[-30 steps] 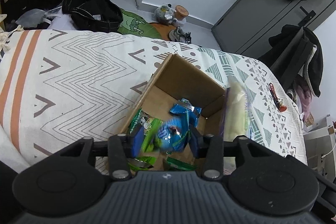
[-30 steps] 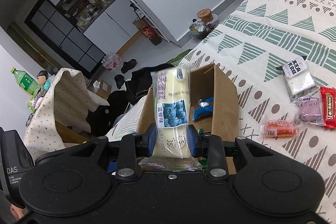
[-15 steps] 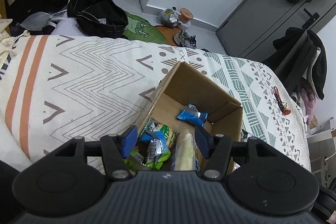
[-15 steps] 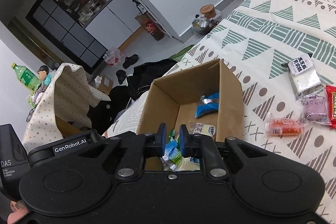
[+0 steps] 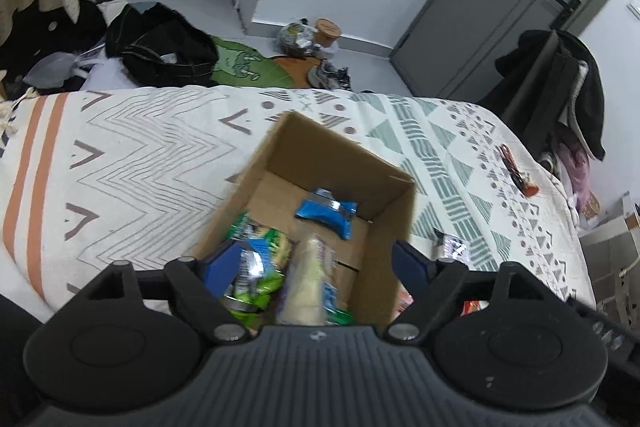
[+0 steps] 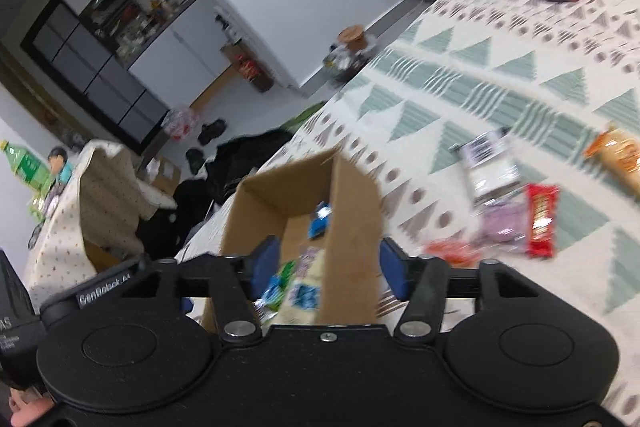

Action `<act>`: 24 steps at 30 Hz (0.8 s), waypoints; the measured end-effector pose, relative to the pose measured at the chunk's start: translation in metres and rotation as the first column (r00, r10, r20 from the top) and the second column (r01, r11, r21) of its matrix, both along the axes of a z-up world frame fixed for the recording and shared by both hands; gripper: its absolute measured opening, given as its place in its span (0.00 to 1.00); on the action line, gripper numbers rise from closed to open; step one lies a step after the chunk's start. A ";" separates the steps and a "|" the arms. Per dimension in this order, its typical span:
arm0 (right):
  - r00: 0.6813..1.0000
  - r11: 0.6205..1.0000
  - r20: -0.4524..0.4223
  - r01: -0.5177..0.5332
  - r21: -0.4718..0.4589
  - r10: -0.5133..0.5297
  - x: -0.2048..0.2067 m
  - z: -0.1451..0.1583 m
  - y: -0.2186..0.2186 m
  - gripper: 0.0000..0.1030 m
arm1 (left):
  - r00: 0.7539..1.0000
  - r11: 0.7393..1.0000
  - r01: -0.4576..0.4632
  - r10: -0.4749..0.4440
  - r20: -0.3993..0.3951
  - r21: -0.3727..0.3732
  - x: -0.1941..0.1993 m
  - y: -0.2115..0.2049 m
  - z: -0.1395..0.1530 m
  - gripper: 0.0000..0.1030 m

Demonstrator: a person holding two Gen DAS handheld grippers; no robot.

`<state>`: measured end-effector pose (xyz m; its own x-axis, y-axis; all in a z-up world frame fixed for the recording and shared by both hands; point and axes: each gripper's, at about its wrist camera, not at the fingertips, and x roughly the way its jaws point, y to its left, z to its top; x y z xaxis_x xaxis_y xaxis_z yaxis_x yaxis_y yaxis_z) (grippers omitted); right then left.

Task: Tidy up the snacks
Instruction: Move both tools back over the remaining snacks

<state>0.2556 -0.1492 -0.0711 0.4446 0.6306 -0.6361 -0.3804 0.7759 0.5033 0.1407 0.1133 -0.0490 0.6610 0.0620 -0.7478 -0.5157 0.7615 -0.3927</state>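
The cardboard box [image 5: 384, 187] stood open on the bed [image 5: 140, 155], holding a blue packet [image 5: 326, 211], green packets [image 5: 260, 267] and a pale long packet [image 5: 306, 283]. The left tool [image 5: 316, 263] hung above the box, spread wide and holding nothing. The right tool [image 6: 324, 267] was likewise wide apart and empty, straddling the box's near wall. Right of the box, loose on the bed, lay a red bar [image 6: 541, 219], a purple packet [image 6: 502, 225], an orange packet [image 6: 452, 251] and a white packet [image 6: 488, 165].
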 end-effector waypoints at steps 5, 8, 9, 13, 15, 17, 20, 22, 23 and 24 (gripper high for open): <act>0.997 0.998 0.020 0.068 -0.017 -0.068 0.011 0.008 -0.039 0.66 | 0.999 0.999 0.038 -0.038 -0.001 0.019 0.008 -0.027 0.004 0.83; 0.996 0.997 0.020 0.083 -0.002 -0.083 0.017 0.013 -0.060 0.71 | 0.998 0.998 0.061 -0.061 0.012 0.027 0.013 -0.042 0.008 0.83; 0.996 0.996 0.028 0.089 -0.002 -0.089 0.019 0.015 -0.066 0.74 | 0.998 0.997 0.069 -0.069 0.013 0.029 0.015 -0.047 0.009 0.83; 0.992 0.994 0.048 0.113 0.008 -0.114 0.024 0.020 -0.092 0.77 | 0.996 0.996 0.084 -0.085 0.018 0.039 0.022 -0.066 0.011 0.83; 0.990 0.992 0.050 0.128 0.014 -0.128 0.027 0.021 -0.106 0.77 | 0.996 0.995 0.089 -0.090 0.021 0.049 0.026 -0.076 0.011 0.83; 0.987 0.989 0.056 0.149 0.006 -0.149 0.030 0.021 -0.118 0.77 | 0.994 0.993 0.102 -0.103 0.024 0.058 0.029 -0.085 0.011 0.83; 0.983 0.984 0.060 0.176 -0.001 -0.176 0.035 0.019 -0.136 0.77 | 0.990 0.988 0.134 -0.136 0.029 0.070 0.037 -0.103 0.010 0.83; 0.978 0.980 0.069 0.200 -0.008 -0.199 0.038 0.018 -0.148 0.77 | 0.987 0.985 0.155 -0.158 0.029 0.075 0.043 -0.114 0.009 0.83; 0.975 0.977 0.079 0.211 -0.018 -0.209 0.040 0.017 -0.153 0.77 | 0.985 0.983 0.165 -0.167 0.028 0.077 0.046 -0.119 0.008 0.83; 0.973 0.976 0.087 0.218 -0.027 -0.215 0.042 0.016 -0.158 0.77 | 0.983 0.981 0.177 -0.180 0.029 0.080 0.049 -0.124 0.006 0.83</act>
<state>0.2972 -0.3074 -0.0550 0.6198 0.4914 -0.6118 -0.2409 0.8612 0.4476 0.1899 -0.0110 -0.0426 0.6926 -0.0032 -0.7213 -0.3557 0.8685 -0.3454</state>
